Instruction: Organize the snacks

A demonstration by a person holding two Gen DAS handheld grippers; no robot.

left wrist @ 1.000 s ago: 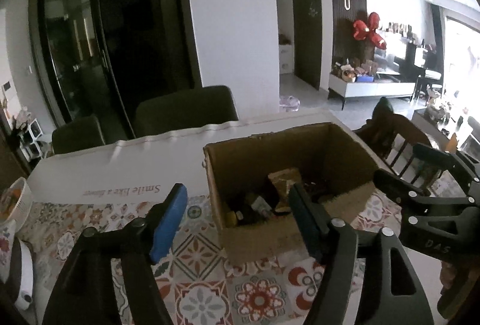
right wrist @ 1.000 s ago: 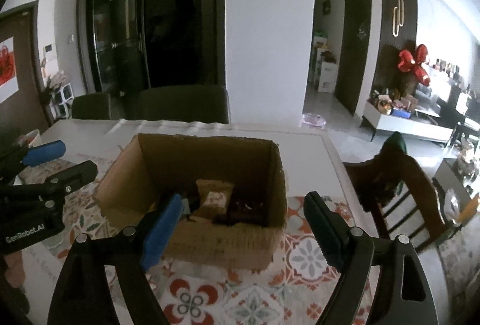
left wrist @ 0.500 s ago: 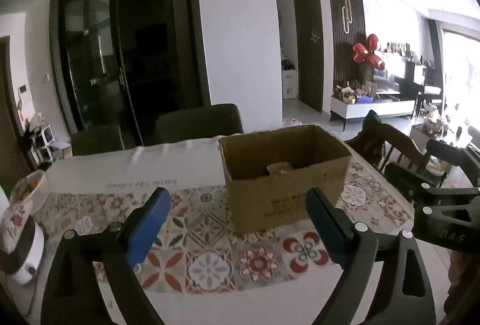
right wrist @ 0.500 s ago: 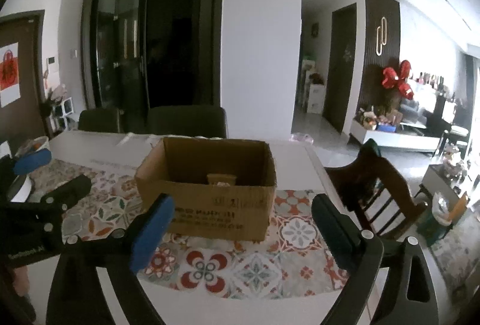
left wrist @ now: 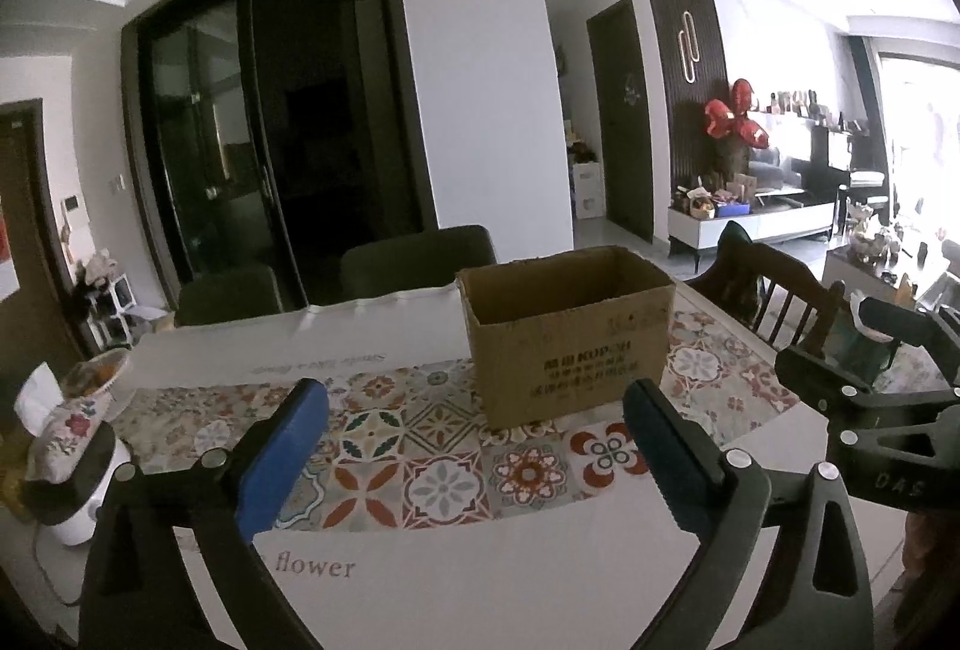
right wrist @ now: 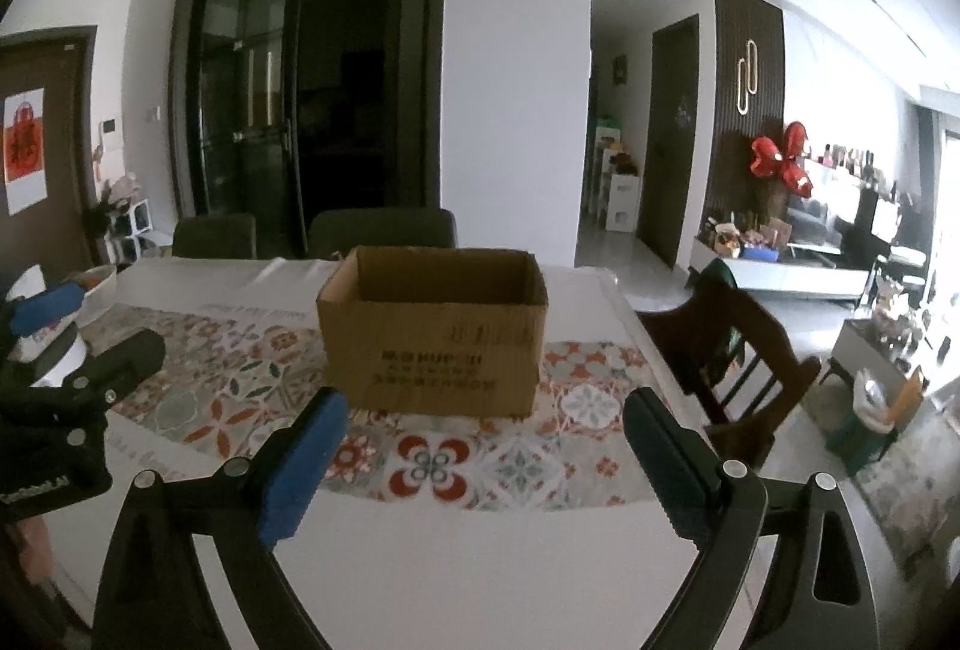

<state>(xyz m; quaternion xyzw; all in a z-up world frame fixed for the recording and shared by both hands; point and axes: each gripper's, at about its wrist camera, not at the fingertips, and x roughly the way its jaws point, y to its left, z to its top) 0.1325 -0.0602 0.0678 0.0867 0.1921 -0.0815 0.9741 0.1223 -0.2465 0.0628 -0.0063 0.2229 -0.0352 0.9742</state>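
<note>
An open brown cardboard box stands on the patterned table runner; it also shows in the right wrist view. Its contents are hidden from this low angle. My left gripper is open and empty, held back from the box over the near part of the table. My right gripper is open and empty too, in front of the box. The right gripper shows at the right edge of the left wrist view, the left gripper at the left edge of the right wrist view.
A white tablecloth covers the table. A tissue holder on a white appliance and a bowl sit at the left end. Dark chairs stand behind the table, a wooden chair at its right.
Both grippers have pulled back and lowered from above the box; the box now looks smaller and its snacks inside are out of sight. Both stay open.
</note>
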